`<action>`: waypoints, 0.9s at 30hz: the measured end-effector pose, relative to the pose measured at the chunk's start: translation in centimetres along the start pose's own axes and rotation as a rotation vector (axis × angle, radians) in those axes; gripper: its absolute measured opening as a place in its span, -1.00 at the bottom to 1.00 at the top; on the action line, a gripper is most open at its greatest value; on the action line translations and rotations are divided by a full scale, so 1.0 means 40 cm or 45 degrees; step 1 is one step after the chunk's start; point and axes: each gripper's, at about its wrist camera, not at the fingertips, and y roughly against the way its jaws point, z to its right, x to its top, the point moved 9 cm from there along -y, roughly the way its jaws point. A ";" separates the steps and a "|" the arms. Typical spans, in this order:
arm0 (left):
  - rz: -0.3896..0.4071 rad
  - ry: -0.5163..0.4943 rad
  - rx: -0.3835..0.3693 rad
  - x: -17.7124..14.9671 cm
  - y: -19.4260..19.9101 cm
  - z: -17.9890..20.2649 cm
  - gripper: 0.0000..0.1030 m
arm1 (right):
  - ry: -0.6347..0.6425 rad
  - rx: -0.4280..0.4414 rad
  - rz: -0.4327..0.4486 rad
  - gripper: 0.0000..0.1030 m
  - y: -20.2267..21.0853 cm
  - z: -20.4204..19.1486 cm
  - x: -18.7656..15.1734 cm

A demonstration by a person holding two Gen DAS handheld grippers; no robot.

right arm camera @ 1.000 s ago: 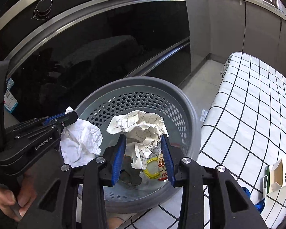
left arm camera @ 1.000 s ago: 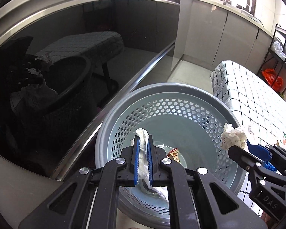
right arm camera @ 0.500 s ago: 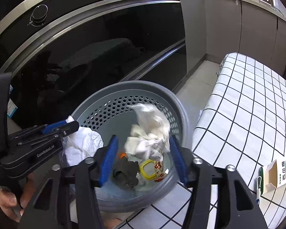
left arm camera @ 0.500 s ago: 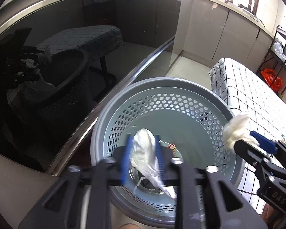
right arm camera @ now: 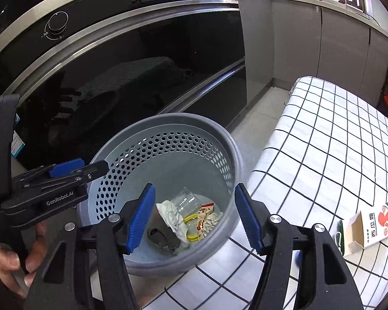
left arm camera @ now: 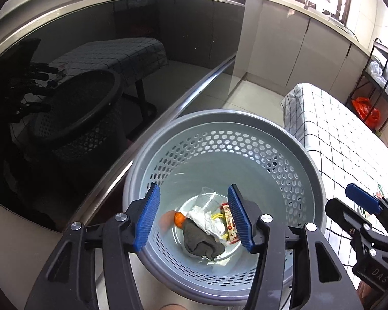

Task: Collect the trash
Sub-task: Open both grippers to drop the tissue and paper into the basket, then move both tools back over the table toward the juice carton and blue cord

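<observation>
A grey perforated basket (left arm camera: 219, 116) (right arm camera: 173, 117) stands below both grippers. On its bottom lie crumpled white paper (left arm camera: 204, 219) (right arm camera: 172, 215), a dark grey cloth (left arm camera: 201, 240) (right arm camera: 163, 235), a clear plastic cup (right arm camera: 186, 201), a yellow ring (right arm camera: 191, 226), a snack wrapper (left arm camera: 230, 219) and something orange (left arm camera: 179, 218). My left gripper (left arm camera: 193, 186) (right arm camera: 90, 168) hangs over the basket, its jaws opening with nothing between them. My right gripper (right arm camera: 194, 186) (left arm camera: 349, 199) is open and empty above the basket's right side.
A dark glass oven door (right arm camera: 142, 59) with a steel handle rises behind the basket. To the right stands a table with a checked cloth (right arm camera: 323, 139), and an open carton (right arm camera: 372, 227) lies on it. A hand (right arm camera: 10, 258) holds the left gripper.
Both grippers have opened and let go of their white paper wads, which dropped into the basket. The right gripper has drawn back slightly.
</observation>
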 end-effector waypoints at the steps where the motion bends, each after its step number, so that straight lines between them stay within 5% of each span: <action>1: 0.001 -0.005 -0.002 -0.001 0.001 0.005 0.04 | -0.002 -0.008 0.003 0.19 0.006 0.006 -0.004; 9: 0.020 -0.053 -0.046 -0.012 0.025 0.067 0.13 | -0.069 -0.121 0.055 0.19 0.109 0.114 -0.054; 19: 0.052 -0.116 -0.149 -0.040 0.063 0.211 0.28 | -0.249 -0.398 0.079 0.22 0.254 0.382 -0.146; 27: 0.057 -0.164 -0.219 -0.065 0.071 0.341 0.33 | -0.361 -0.499 0.045 0.24 0.284 0.522 -0.205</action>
